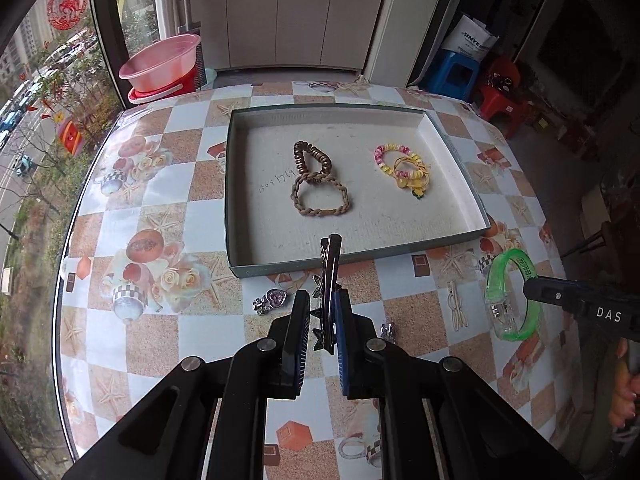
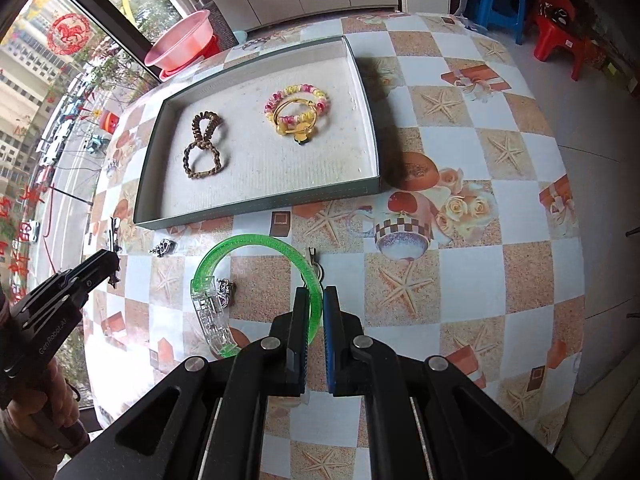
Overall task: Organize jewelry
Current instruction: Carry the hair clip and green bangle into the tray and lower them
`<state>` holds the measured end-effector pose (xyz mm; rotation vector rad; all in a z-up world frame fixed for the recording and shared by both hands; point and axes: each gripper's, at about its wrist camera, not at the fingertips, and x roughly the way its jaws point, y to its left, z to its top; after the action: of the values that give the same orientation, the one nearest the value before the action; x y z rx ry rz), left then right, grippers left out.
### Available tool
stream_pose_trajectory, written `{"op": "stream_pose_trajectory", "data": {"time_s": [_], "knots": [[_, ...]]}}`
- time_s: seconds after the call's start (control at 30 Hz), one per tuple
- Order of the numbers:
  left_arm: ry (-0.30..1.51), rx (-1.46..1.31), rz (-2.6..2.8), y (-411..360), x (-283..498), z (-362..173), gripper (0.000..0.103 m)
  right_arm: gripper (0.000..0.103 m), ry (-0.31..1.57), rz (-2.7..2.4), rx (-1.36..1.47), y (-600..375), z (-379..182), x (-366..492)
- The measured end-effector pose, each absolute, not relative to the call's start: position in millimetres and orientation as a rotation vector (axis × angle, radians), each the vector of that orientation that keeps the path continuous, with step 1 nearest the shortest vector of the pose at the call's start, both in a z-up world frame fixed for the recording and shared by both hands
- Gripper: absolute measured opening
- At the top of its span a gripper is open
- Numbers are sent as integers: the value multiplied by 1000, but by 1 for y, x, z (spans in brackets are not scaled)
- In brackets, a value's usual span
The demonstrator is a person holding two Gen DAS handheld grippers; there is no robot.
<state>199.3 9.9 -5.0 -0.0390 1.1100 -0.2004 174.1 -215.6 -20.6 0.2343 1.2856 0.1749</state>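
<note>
My left gripper (image 1: pixel 323 300) is shut on a silver hair clip (image 1: pixel 330 280) that sticks up toward the near edge of the grey tray (image 1: pixel 256 268). My right gripper (image 2: pixel 317 300) is shut on a green and clear plastic bracelet (image 2: pixel 256 242), held just above the table; it also shows in the left wrist view (image 1: pixel 506 304). In the tray lie brown hair ties (image 1: pixel 316 178) on the left and yellow and pink hair ties (image 1: pixel 404 168) on the right. A silver heart charm (image 1: pixel 270 300) lies on the table left of my left gripper.
A pale hair clip (image 1: pixel 456 308) and a small silver charm (image 1: pixel 387 330) lie on the checked tablecloth in front of the tray. Another silver charm (image 2: pixel 225 290) lies by the bracelet. A pink basin (image 1: pixel 160 64), a blue stool (image 1: pixel 454 74) and a red stool (image 1: pixel 500 96) stand beyond the table.
</note>
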Motion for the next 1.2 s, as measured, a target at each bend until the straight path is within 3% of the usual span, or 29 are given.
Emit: {"op": "stream_pose_trajectory", "data": {"time_s": [0.3, 0.87, 1.2], "knots": [[1115, -56, -191, 4, 255, -9, 25, 7, 1254, 186, 235, -216, -13, 245], [1256, -4, -113, -14, 305, -83, 25, 7, 1377, 200, 196, -195, -80, 315], [1228, 40, -74, -24, 331, -89, 25, 7, 1360, 173, 177, -198, -88, 344]]}}
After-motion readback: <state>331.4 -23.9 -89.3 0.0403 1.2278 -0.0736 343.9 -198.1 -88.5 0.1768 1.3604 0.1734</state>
